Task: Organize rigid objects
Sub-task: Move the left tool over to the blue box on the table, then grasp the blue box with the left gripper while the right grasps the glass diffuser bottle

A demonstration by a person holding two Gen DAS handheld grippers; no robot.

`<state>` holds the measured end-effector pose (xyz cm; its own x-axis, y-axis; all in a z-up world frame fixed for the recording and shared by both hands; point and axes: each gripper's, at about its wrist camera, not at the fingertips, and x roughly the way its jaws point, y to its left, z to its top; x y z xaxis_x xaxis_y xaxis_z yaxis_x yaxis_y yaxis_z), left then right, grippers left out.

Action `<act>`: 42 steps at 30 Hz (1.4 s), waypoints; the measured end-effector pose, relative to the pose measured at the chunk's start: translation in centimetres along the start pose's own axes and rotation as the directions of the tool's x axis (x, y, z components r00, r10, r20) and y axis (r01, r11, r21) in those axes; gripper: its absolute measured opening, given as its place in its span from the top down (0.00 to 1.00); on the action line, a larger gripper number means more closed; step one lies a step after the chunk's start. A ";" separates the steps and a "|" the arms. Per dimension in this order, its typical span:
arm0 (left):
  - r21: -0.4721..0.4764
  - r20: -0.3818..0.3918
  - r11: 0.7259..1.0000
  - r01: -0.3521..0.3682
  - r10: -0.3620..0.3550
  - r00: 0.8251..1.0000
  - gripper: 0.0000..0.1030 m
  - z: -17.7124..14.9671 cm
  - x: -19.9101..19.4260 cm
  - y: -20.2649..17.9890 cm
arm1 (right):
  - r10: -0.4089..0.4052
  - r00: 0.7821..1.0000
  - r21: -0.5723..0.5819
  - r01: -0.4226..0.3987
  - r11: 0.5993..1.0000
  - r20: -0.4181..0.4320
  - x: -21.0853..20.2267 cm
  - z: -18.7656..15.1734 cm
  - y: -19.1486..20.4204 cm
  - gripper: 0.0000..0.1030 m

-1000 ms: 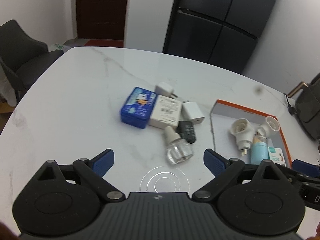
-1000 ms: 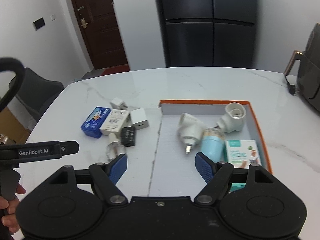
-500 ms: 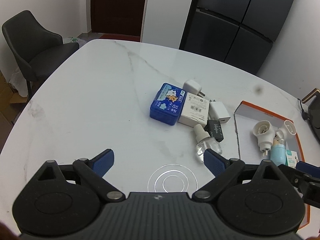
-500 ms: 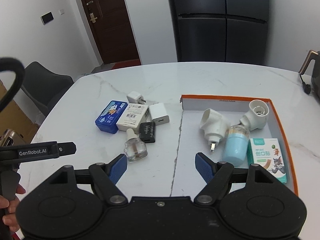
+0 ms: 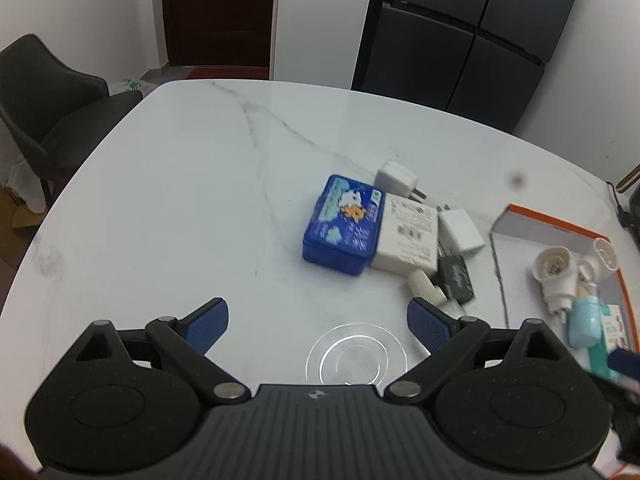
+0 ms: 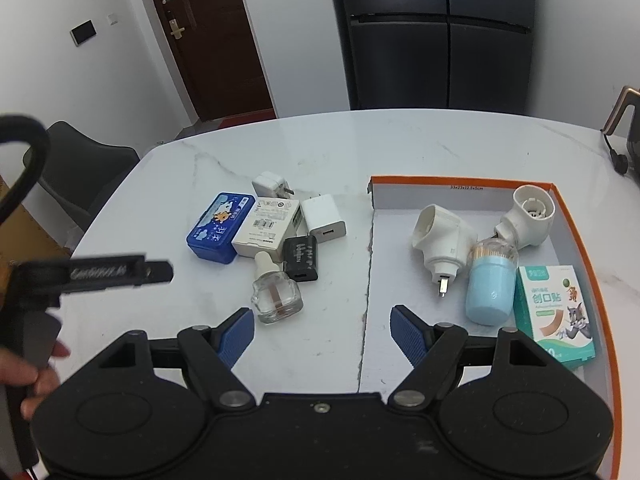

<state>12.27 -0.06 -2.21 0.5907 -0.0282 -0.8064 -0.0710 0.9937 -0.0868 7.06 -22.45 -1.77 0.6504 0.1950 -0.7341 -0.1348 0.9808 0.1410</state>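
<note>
Off to the left a dark chair (image 5: 52, 104) stands by the marble table (image 5: 168, 200). The left gripper (image 5: 318, 318) hangs over bare tabletop, jaws spread wide and empty. Next comes the loose cluster: a blue tin (image 6: 220, 228), a white box (image 6: 268, 227), two white chargers, a black adapter (image 6: 301, 258) and a small glass bottle (image 6: 276, 294) lying just beside it. The right gripper (image 6: 322, 330), jaws likewise apart and holding nothing, sits above the near left edge of the orange-rimmed tray (image 6: 576, 236). Inside lie two white plug sockets, a pale blue jar (image 6: 491, 280) of what look like toothpicks, and a plaster box (image 6: 556, 312).
</note>
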 end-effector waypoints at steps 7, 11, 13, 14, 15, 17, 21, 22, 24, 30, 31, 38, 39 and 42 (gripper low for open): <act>0.066 -0.032 0.998 0.005 -0.003 0.999 0.04 2.9 5.4 -0.6 | -0.036 0.999 0.044 0.037 0.998 -0.013 1.1 -0.5 0.1 0.14; 0.104 -0.042 0.995 0.011 -0.007 0.999 0.04 4.2 8.1 -1.0 | -0.058 0.998 0.079 0.060 0.995 -0.028 1.7 -1.0 -0.1 0.14; 0.117 -0.049 0.993 0.017 -0.011 0.999 0.04 4.7 9.2 -0.9 | -0.067 0.997 0.095 0.070 0.993 -0.036 2.1 -1.2 -0.2 0.14; 0.119 -0.055 0.993 0.023 -0.016 0.998 0.04 4.8 9.7 -0.7 | -0.070 0.997 0.104 0.074 0.992 -0.038 2.3 -1.3 -0.2 0.14; 0.116 -0.053 0.993 0.031 -0.025 0.998 0.00 4.9 10.0 -0.4 | -0.072 0.997 0.109 0.076 0.991 -0.040 2.4 -1.3 -0.3 0.14; 0.103 -0.045 0.994 0.048 -0.043 0.998 0.00 5.0 10.3 0.4 | -0.080 0.996 0.119 0.084 0.989 -0.041 2.7 -1.4 -0.3 0.14; 0.085 -0.041 0.994 0.063 -0.060 0.997 0.00 5.1 10.7 1.6 | -0.089 0.995 0.134 0.093 0.987 -0.041 3.2 -1.6 -0.3 0.14; 0.091 -0.048 0.994 0.058 -0.054 0.997 0.00 5.0 10.8 1.8 | -0.090 0.995 0.133 0.095 0.986 -0.043 3.3 -1.6 -0.2 0.14; 0.102 -0.047 0.993 0.052 -0.047 0.998 0.00 4.7 10.8 2.1 | -0.093 0.995 0.132 0.097 0.987 -0.042 3.6 -1.6 0.0 0.14; 0.130 -0.029 0.991 0.040 -0.037 0.999 0.04 4.4 10.9 1.5 | -0.076 0.996 0.110 0.080 0.991 -0.042 4.5 -1.6 0.9 0.14; 0.148 -0.017 0.989 0.029 -0.027 0.999 0.09 4.3 10.8 1.3 | -0.071 0.997 0.099 0.074 0.992 -0.041 4.7 -1.5 1.2 0.14; 0.224 -0.014 0.972 0.075 -0.074 0.997 0.39 2.9 8.6 0.7 | -0.013 0.999 0.001 0.013 1.000 -0.046 7.3 -0.5 3.3 0.14; 0.218 -0.015 0.973 0.074 -0.072 0.997 0.39 2.7 8.1 0.7 | -0.007 0.999 -0.016 0.007 1.000 -0.049 7.8 -0.3 3.7 0.14; 0.193 -0.008 0.977 0.087 -0.088 0.996 0.39 1.3 5.8 1.9 | 0.017 0.998 -0.069 -0.022 0.997 -0.066 9.4 0.1 4.7 0.14</act>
<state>16.57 1.80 -6.27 0.5884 -0.1161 -0.8002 0.1376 0.9896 -0.0424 12.62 -15.99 -7.98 0.5971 0.2111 -0.7739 -0.2007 0.9734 0.1106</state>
